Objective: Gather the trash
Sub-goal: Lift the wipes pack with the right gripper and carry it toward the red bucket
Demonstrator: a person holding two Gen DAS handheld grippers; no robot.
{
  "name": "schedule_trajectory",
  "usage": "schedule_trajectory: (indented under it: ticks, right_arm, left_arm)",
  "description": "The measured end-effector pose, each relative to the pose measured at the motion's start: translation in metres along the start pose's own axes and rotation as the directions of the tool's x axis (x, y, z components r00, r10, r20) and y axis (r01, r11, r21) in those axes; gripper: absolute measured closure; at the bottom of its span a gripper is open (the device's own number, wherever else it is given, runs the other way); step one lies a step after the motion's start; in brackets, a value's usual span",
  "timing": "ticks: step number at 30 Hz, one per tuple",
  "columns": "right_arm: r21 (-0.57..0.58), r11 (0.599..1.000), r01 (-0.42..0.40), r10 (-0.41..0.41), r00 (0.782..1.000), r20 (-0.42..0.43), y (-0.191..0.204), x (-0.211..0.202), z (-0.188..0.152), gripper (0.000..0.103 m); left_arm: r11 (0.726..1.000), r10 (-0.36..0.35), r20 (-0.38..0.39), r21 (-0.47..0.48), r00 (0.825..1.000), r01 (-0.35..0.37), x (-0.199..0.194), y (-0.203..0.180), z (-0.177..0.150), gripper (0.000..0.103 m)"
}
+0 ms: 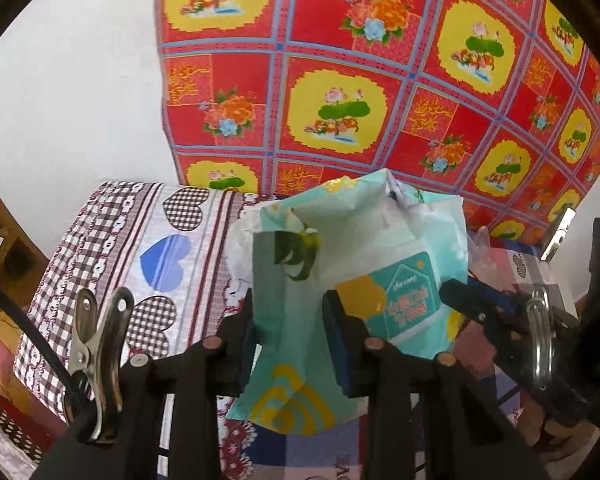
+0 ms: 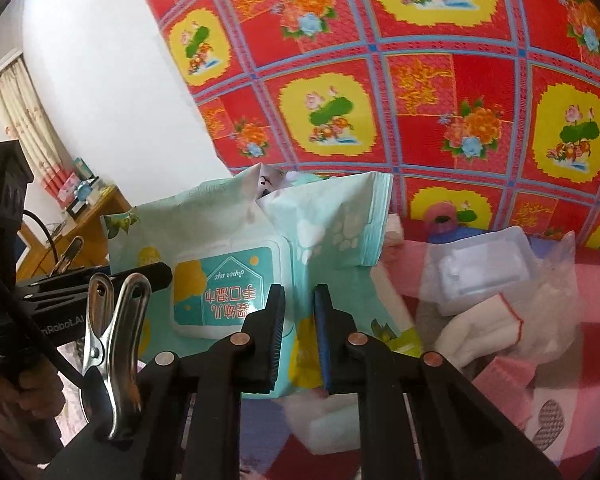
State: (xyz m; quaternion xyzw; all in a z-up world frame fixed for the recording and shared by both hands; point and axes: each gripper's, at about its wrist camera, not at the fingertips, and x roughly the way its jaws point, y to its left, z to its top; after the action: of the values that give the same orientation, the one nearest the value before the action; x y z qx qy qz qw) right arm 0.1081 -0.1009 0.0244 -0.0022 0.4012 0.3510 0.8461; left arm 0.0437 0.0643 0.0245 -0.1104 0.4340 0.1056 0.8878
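The wet-wipe packet hung above the bed's near edge, stuffed with scraps, the left gripper and right gripper each pinching its film. Collecting seemed underway; next, widen its mouth for the plastic tray.
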Motion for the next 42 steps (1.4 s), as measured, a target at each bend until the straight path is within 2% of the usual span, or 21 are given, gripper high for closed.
schedule_trajectory:
  ticks: [10,18,19,20,25,32,37,38,40,42]
  right_arm:
    - [-0.019,1.000,-0.003,0.004,0.999,0.037,0.067,0.003,-0.004,0.087]
    - [-0.042,0.999,-0.018,0.018,1.000,-0.002,0.124,0.033,-0.027,0.087]
    - [-0.039,0.999,-0.019,0.020,0.999,0.027,0.129,0.037,-0.030,0.087]
    - [-0.040,0.999,-0.014,0.015,1.000,0.019,0.134,0.040,-0.034,0.087]
    - [-0.014,1.000,0.018,-0.018,0.999,-0.039,0.143,0.060,-0.054,0.087]
    - [0.018,0.996,0.082,-0.079,0.989,-0.127,0.148,0.089,-0.080,0.087]
    - [0.041,0.991,0.126,-0.119,0.981,-0.151,0.149,0.099,-0.090,0.085]
    - [0.048,0.989,0.140,-0.132,0.979,-0.154,0.149,0.099,-0.091,0.084]
    - [0.048,0.983,0.176,-0.166,0.972,-0.165,0.148,0.100,-0.091,0.067]
    - [0.036,0.976,0.216,-0.207,0.962,-0.176,0.145,0.101,-0.092,0.064]
  left_arm:
    - [1.000,0.002,0.042,0.001,0.999,-0.002,-0.040,0.051,-0.012,0.070]
    - [0.999,0.029,0.049,-0.026,0.998,-0.028,-0.061,0.110,-0.029,0.070]
    - [0.999,0.032,0.042,-0.031,0.999,-0.030,-0.062,0.119,-0.032,0.070]
    - [0.999,0.033,0.033,-0.037,0.999,-0.032,-0.062,0.127,-0.036,0.070]
    - [0.999,0.028,-0.002,-0.038,1.000,-0.028,-0.055,0.153,-0.056,0.070]
    - [0.999,-0.014,-0.094,-0.031,0.996,0.011,-0.019,0.175,-0.083,0.070]
    - [0.999,-0.030,-0.135,-0.036,0.990,0.025,0.003,0.188,-0.096,0.070]
    - [0.999,-0.024,-0.139,-0.038,0.990,0.019,0.006,0.190,-0.099,0.071]
    - [0.999,-0.026,-0.143,-0.032,0.989,0.022,0.012,0.193,-0.102,0.073]
    - [0.999,-0.035,-0.159,-0.037,0.987,0.029,0.017,0.195,-0.107,0.073]
